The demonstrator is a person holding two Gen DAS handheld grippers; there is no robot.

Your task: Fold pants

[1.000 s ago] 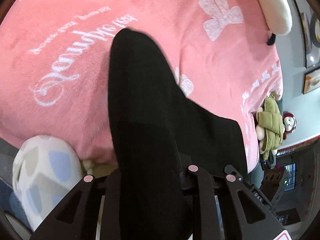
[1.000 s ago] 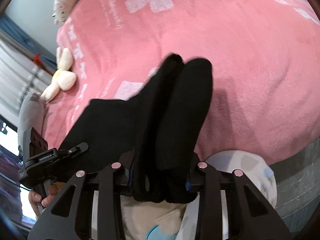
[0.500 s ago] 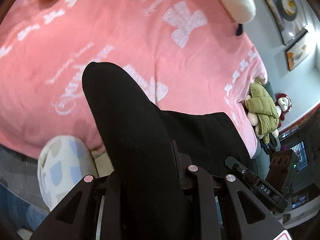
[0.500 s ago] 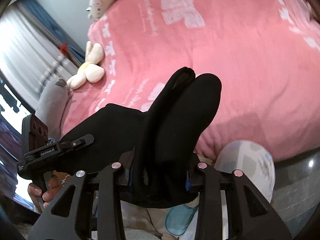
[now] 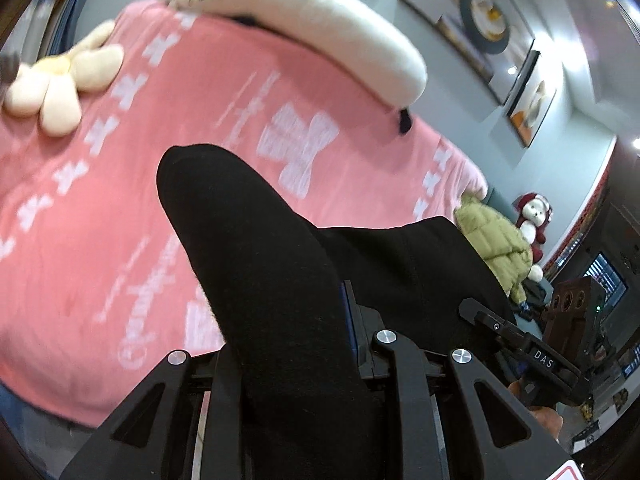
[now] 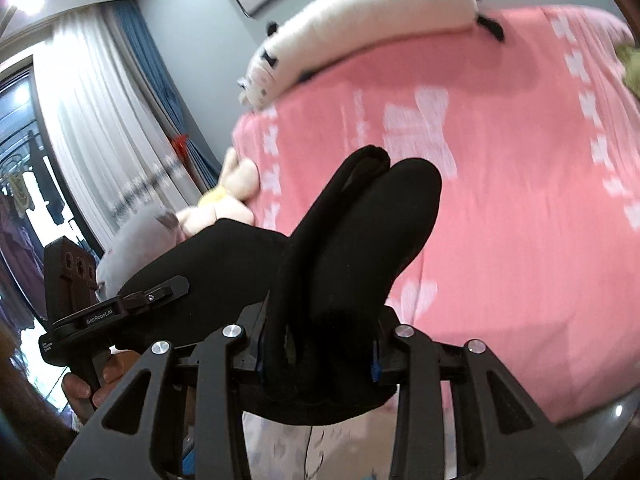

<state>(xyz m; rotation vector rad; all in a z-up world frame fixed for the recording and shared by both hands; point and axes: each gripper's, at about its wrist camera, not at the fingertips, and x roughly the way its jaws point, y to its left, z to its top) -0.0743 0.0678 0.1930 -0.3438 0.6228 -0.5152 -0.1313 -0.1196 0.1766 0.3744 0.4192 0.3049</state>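
Observation:
The black pants (image 5: 260, 264) hang between both grippers, held up above the pink blanket (image 5: 100, 208). My left gripper (image 5: 296, 344) is shut on one bunched edge of the pants, which drapes over its jaws. My right gripper (image 6: 320, 356) is shut on the other bunched edge of the pants (image 6: 360, 240), folded into two lobes. Each gripper shows in the other's view: the right one (image 5: 532, 356) at the lower right, the left one (image 6: 108, 312) at the lower left. The fingertips are hidden by cloth.
A long white plush pillow (image 5: 320, 24) lies at the bed's head. A cream plush toy (image 5: 56, 80) lies on the blanket's left side. An olive jacket (image 5: 492, 236) and a red plush toy (image 5: 532, 216) sit past the right edge. Curtains (image 6: 100, 120) hang left of the bed.
Both grippers have lifted and tilted up with the pants. The views now look toward the head of the bed and the walls instead of down at the blanket.

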